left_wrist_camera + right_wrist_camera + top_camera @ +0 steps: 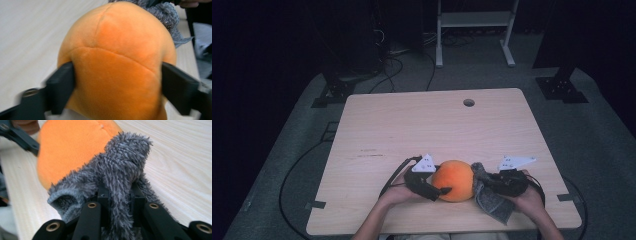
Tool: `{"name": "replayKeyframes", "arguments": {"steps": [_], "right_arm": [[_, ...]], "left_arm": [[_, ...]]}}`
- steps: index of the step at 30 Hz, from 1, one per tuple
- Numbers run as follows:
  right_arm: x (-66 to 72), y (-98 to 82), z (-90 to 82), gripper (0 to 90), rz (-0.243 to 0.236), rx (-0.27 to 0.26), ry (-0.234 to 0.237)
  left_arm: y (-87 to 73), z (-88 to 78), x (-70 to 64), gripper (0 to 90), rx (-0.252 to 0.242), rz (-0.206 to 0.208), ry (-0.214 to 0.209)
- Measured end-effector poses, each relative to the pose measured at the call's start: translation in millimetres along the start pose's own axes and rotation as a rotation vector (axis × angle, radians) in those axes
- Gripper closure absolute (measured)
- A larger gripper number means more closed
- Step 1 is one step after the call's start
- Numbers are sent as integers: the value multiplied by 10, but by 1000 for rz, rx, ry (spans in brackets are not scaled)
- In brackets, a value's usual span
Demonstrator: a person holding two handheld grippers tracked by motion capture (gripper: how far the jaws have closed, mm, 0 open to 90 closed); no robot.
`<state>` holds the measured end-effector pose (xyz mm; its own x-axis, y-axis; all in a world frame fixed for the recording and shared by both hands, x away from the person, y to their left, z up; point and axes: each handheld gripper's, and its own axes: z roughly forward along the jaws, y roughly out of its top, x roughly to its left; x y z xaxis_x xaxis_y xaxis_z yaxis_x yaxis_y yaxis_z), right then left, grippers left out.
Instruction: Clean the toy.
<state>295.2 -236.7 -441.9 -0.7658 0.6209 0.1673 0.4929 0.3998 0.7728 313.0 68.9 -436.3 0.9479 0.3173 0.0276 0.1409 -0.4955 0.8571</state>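
Black grippers (439, 190) with grey three-cornered plates, brass-ringed screw holes, black cables.

I am seeing the left gripper (117, 85) pressing both black jaws into the sides of an orange plush ball (117, 57); grey fuzzy cloth (167, 17) is lying against its far side, pale wooden table (30, 32) showing beneath.

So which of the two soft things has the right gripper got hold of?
The fuzzy grey cloth, pinched in the right gripper. The round orange plush sits between the left gripper's jaws instead.
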Motion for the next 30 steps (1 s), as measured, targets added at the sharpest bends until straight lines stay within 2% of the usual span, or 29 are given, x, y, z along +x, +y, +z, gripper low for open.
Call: {"name": "replayKeyframes", "arguments": {"steps": [1, 2, 3, 4, 5, 7, 8, 9, 10, 13, 14, 15, 17, 18, 20, 22, 24, 26, 27, 30], "right_arm": [[-13, 3, -26, 756, 13, -9, 7], [-23, 4, -46, 756, 17, -20, 7], [-33, 9, -80, 757, 30, -44, 7], [-49, 26, -131, 758, 46, -90, 3], [-53, 39, -151, 758, 51, -108, -5], [-65, 66, -165, 758, 51, -129, -25], [-66, 71, -154, 758, 54, -130, -23], [-46, 82, -130, 759, 46, -127, -26], [-1, 101, -111, 759, 16, -121, -41], [226, 195, -64, 756, -66, -127, -45], [287, 219, -47, 755, -89, -127, -39], [368, 249, -20, 755, -114, -134, -10], [445, 281, 23, 755, -136, -138, 21], [462, 288, 37, 755, -139, -138, 27], [444, 288, 47, 753, -135, -142, 9], [389, 271, 35, 753, -115, -140, -29], [291, 229, 24, 755, -115, -115, -74], [214, 201, 10, 756, -79, -114, -67], [202, 199, -5, 756, -82, -110, -68], [293, 228, -28, 760, -115, -113, -101]], "left_arm": [[20, -23, -19, 321, -33, 19, 7], [46, -44, -44, 329, -71, 52, 33], [76, -56, -67, 329, -110, 78, 61], [81, -49, -78, 323, -121, 88, 80], [78, -28, -91, 312, -111, 107, 109], [57, 46, -108, 270, -30, 141, 152], [32, 114, -127, 247, 32, 158, 167], [12, 147, -140, 214, 32, 162, 171], [11, 148, -157, 209, 8, 167, 166], [46, 152, -199, 209, 35, 203, 173], [34, 149, -214, 210, 46, 224, 168], [24, 143, -222, 224, 57, 241, 164], [5, 123, -235, 239, 79, 266, 156], [0, 112, -223, 241, 86, 259, 149], [-3, 107, -202, 247, 75, 239, 138], [2, 115, -194, 250, 54, 216, 127], [15, 134, -202, 251, 47, 212, 130], [30, 147, -226, 251, 43, 219, 138], [35, 148, -231, 251, 44, 221, 138], [57, 145, -234, 255, 56, 217, 149]]}}
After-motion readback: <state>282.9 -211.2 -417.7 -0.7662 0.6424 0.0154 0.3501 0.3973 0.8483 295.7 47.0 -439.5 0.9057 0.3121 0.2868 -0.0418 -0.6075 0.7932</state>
